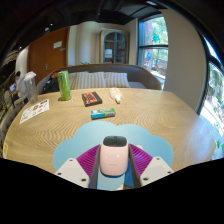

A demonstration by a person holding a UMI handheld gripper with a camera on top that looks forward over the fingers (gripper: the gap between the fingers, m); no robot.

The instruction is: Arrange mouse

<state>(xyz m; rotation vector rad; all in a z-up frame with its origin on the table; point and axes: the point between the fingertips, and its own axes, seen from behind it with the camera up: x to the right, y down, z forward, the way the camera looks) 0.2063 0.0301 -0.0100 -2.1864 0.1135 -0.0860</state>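
A white mouse (113, 158) with a dark front end sits between my gripper's (113, 166) two fingers. The purple pads (88, 160) appear to press on both of its sides, so the gripper is shut on the mouse. Under and just ahead of the fingers lies a light blue mouse mat (72, 146) on the round wooden table (150, 120). The rear of the mouse is hidden by the gripper body.
Beyond the mat lie a small blue box (103, 114), a dark flat object (92, 98) and a small white item (116, 96). A green bottle (64, 85) stands far left, with a paper sheet (35, 110) nearer. A bench (100, 77) lines the table's far side.
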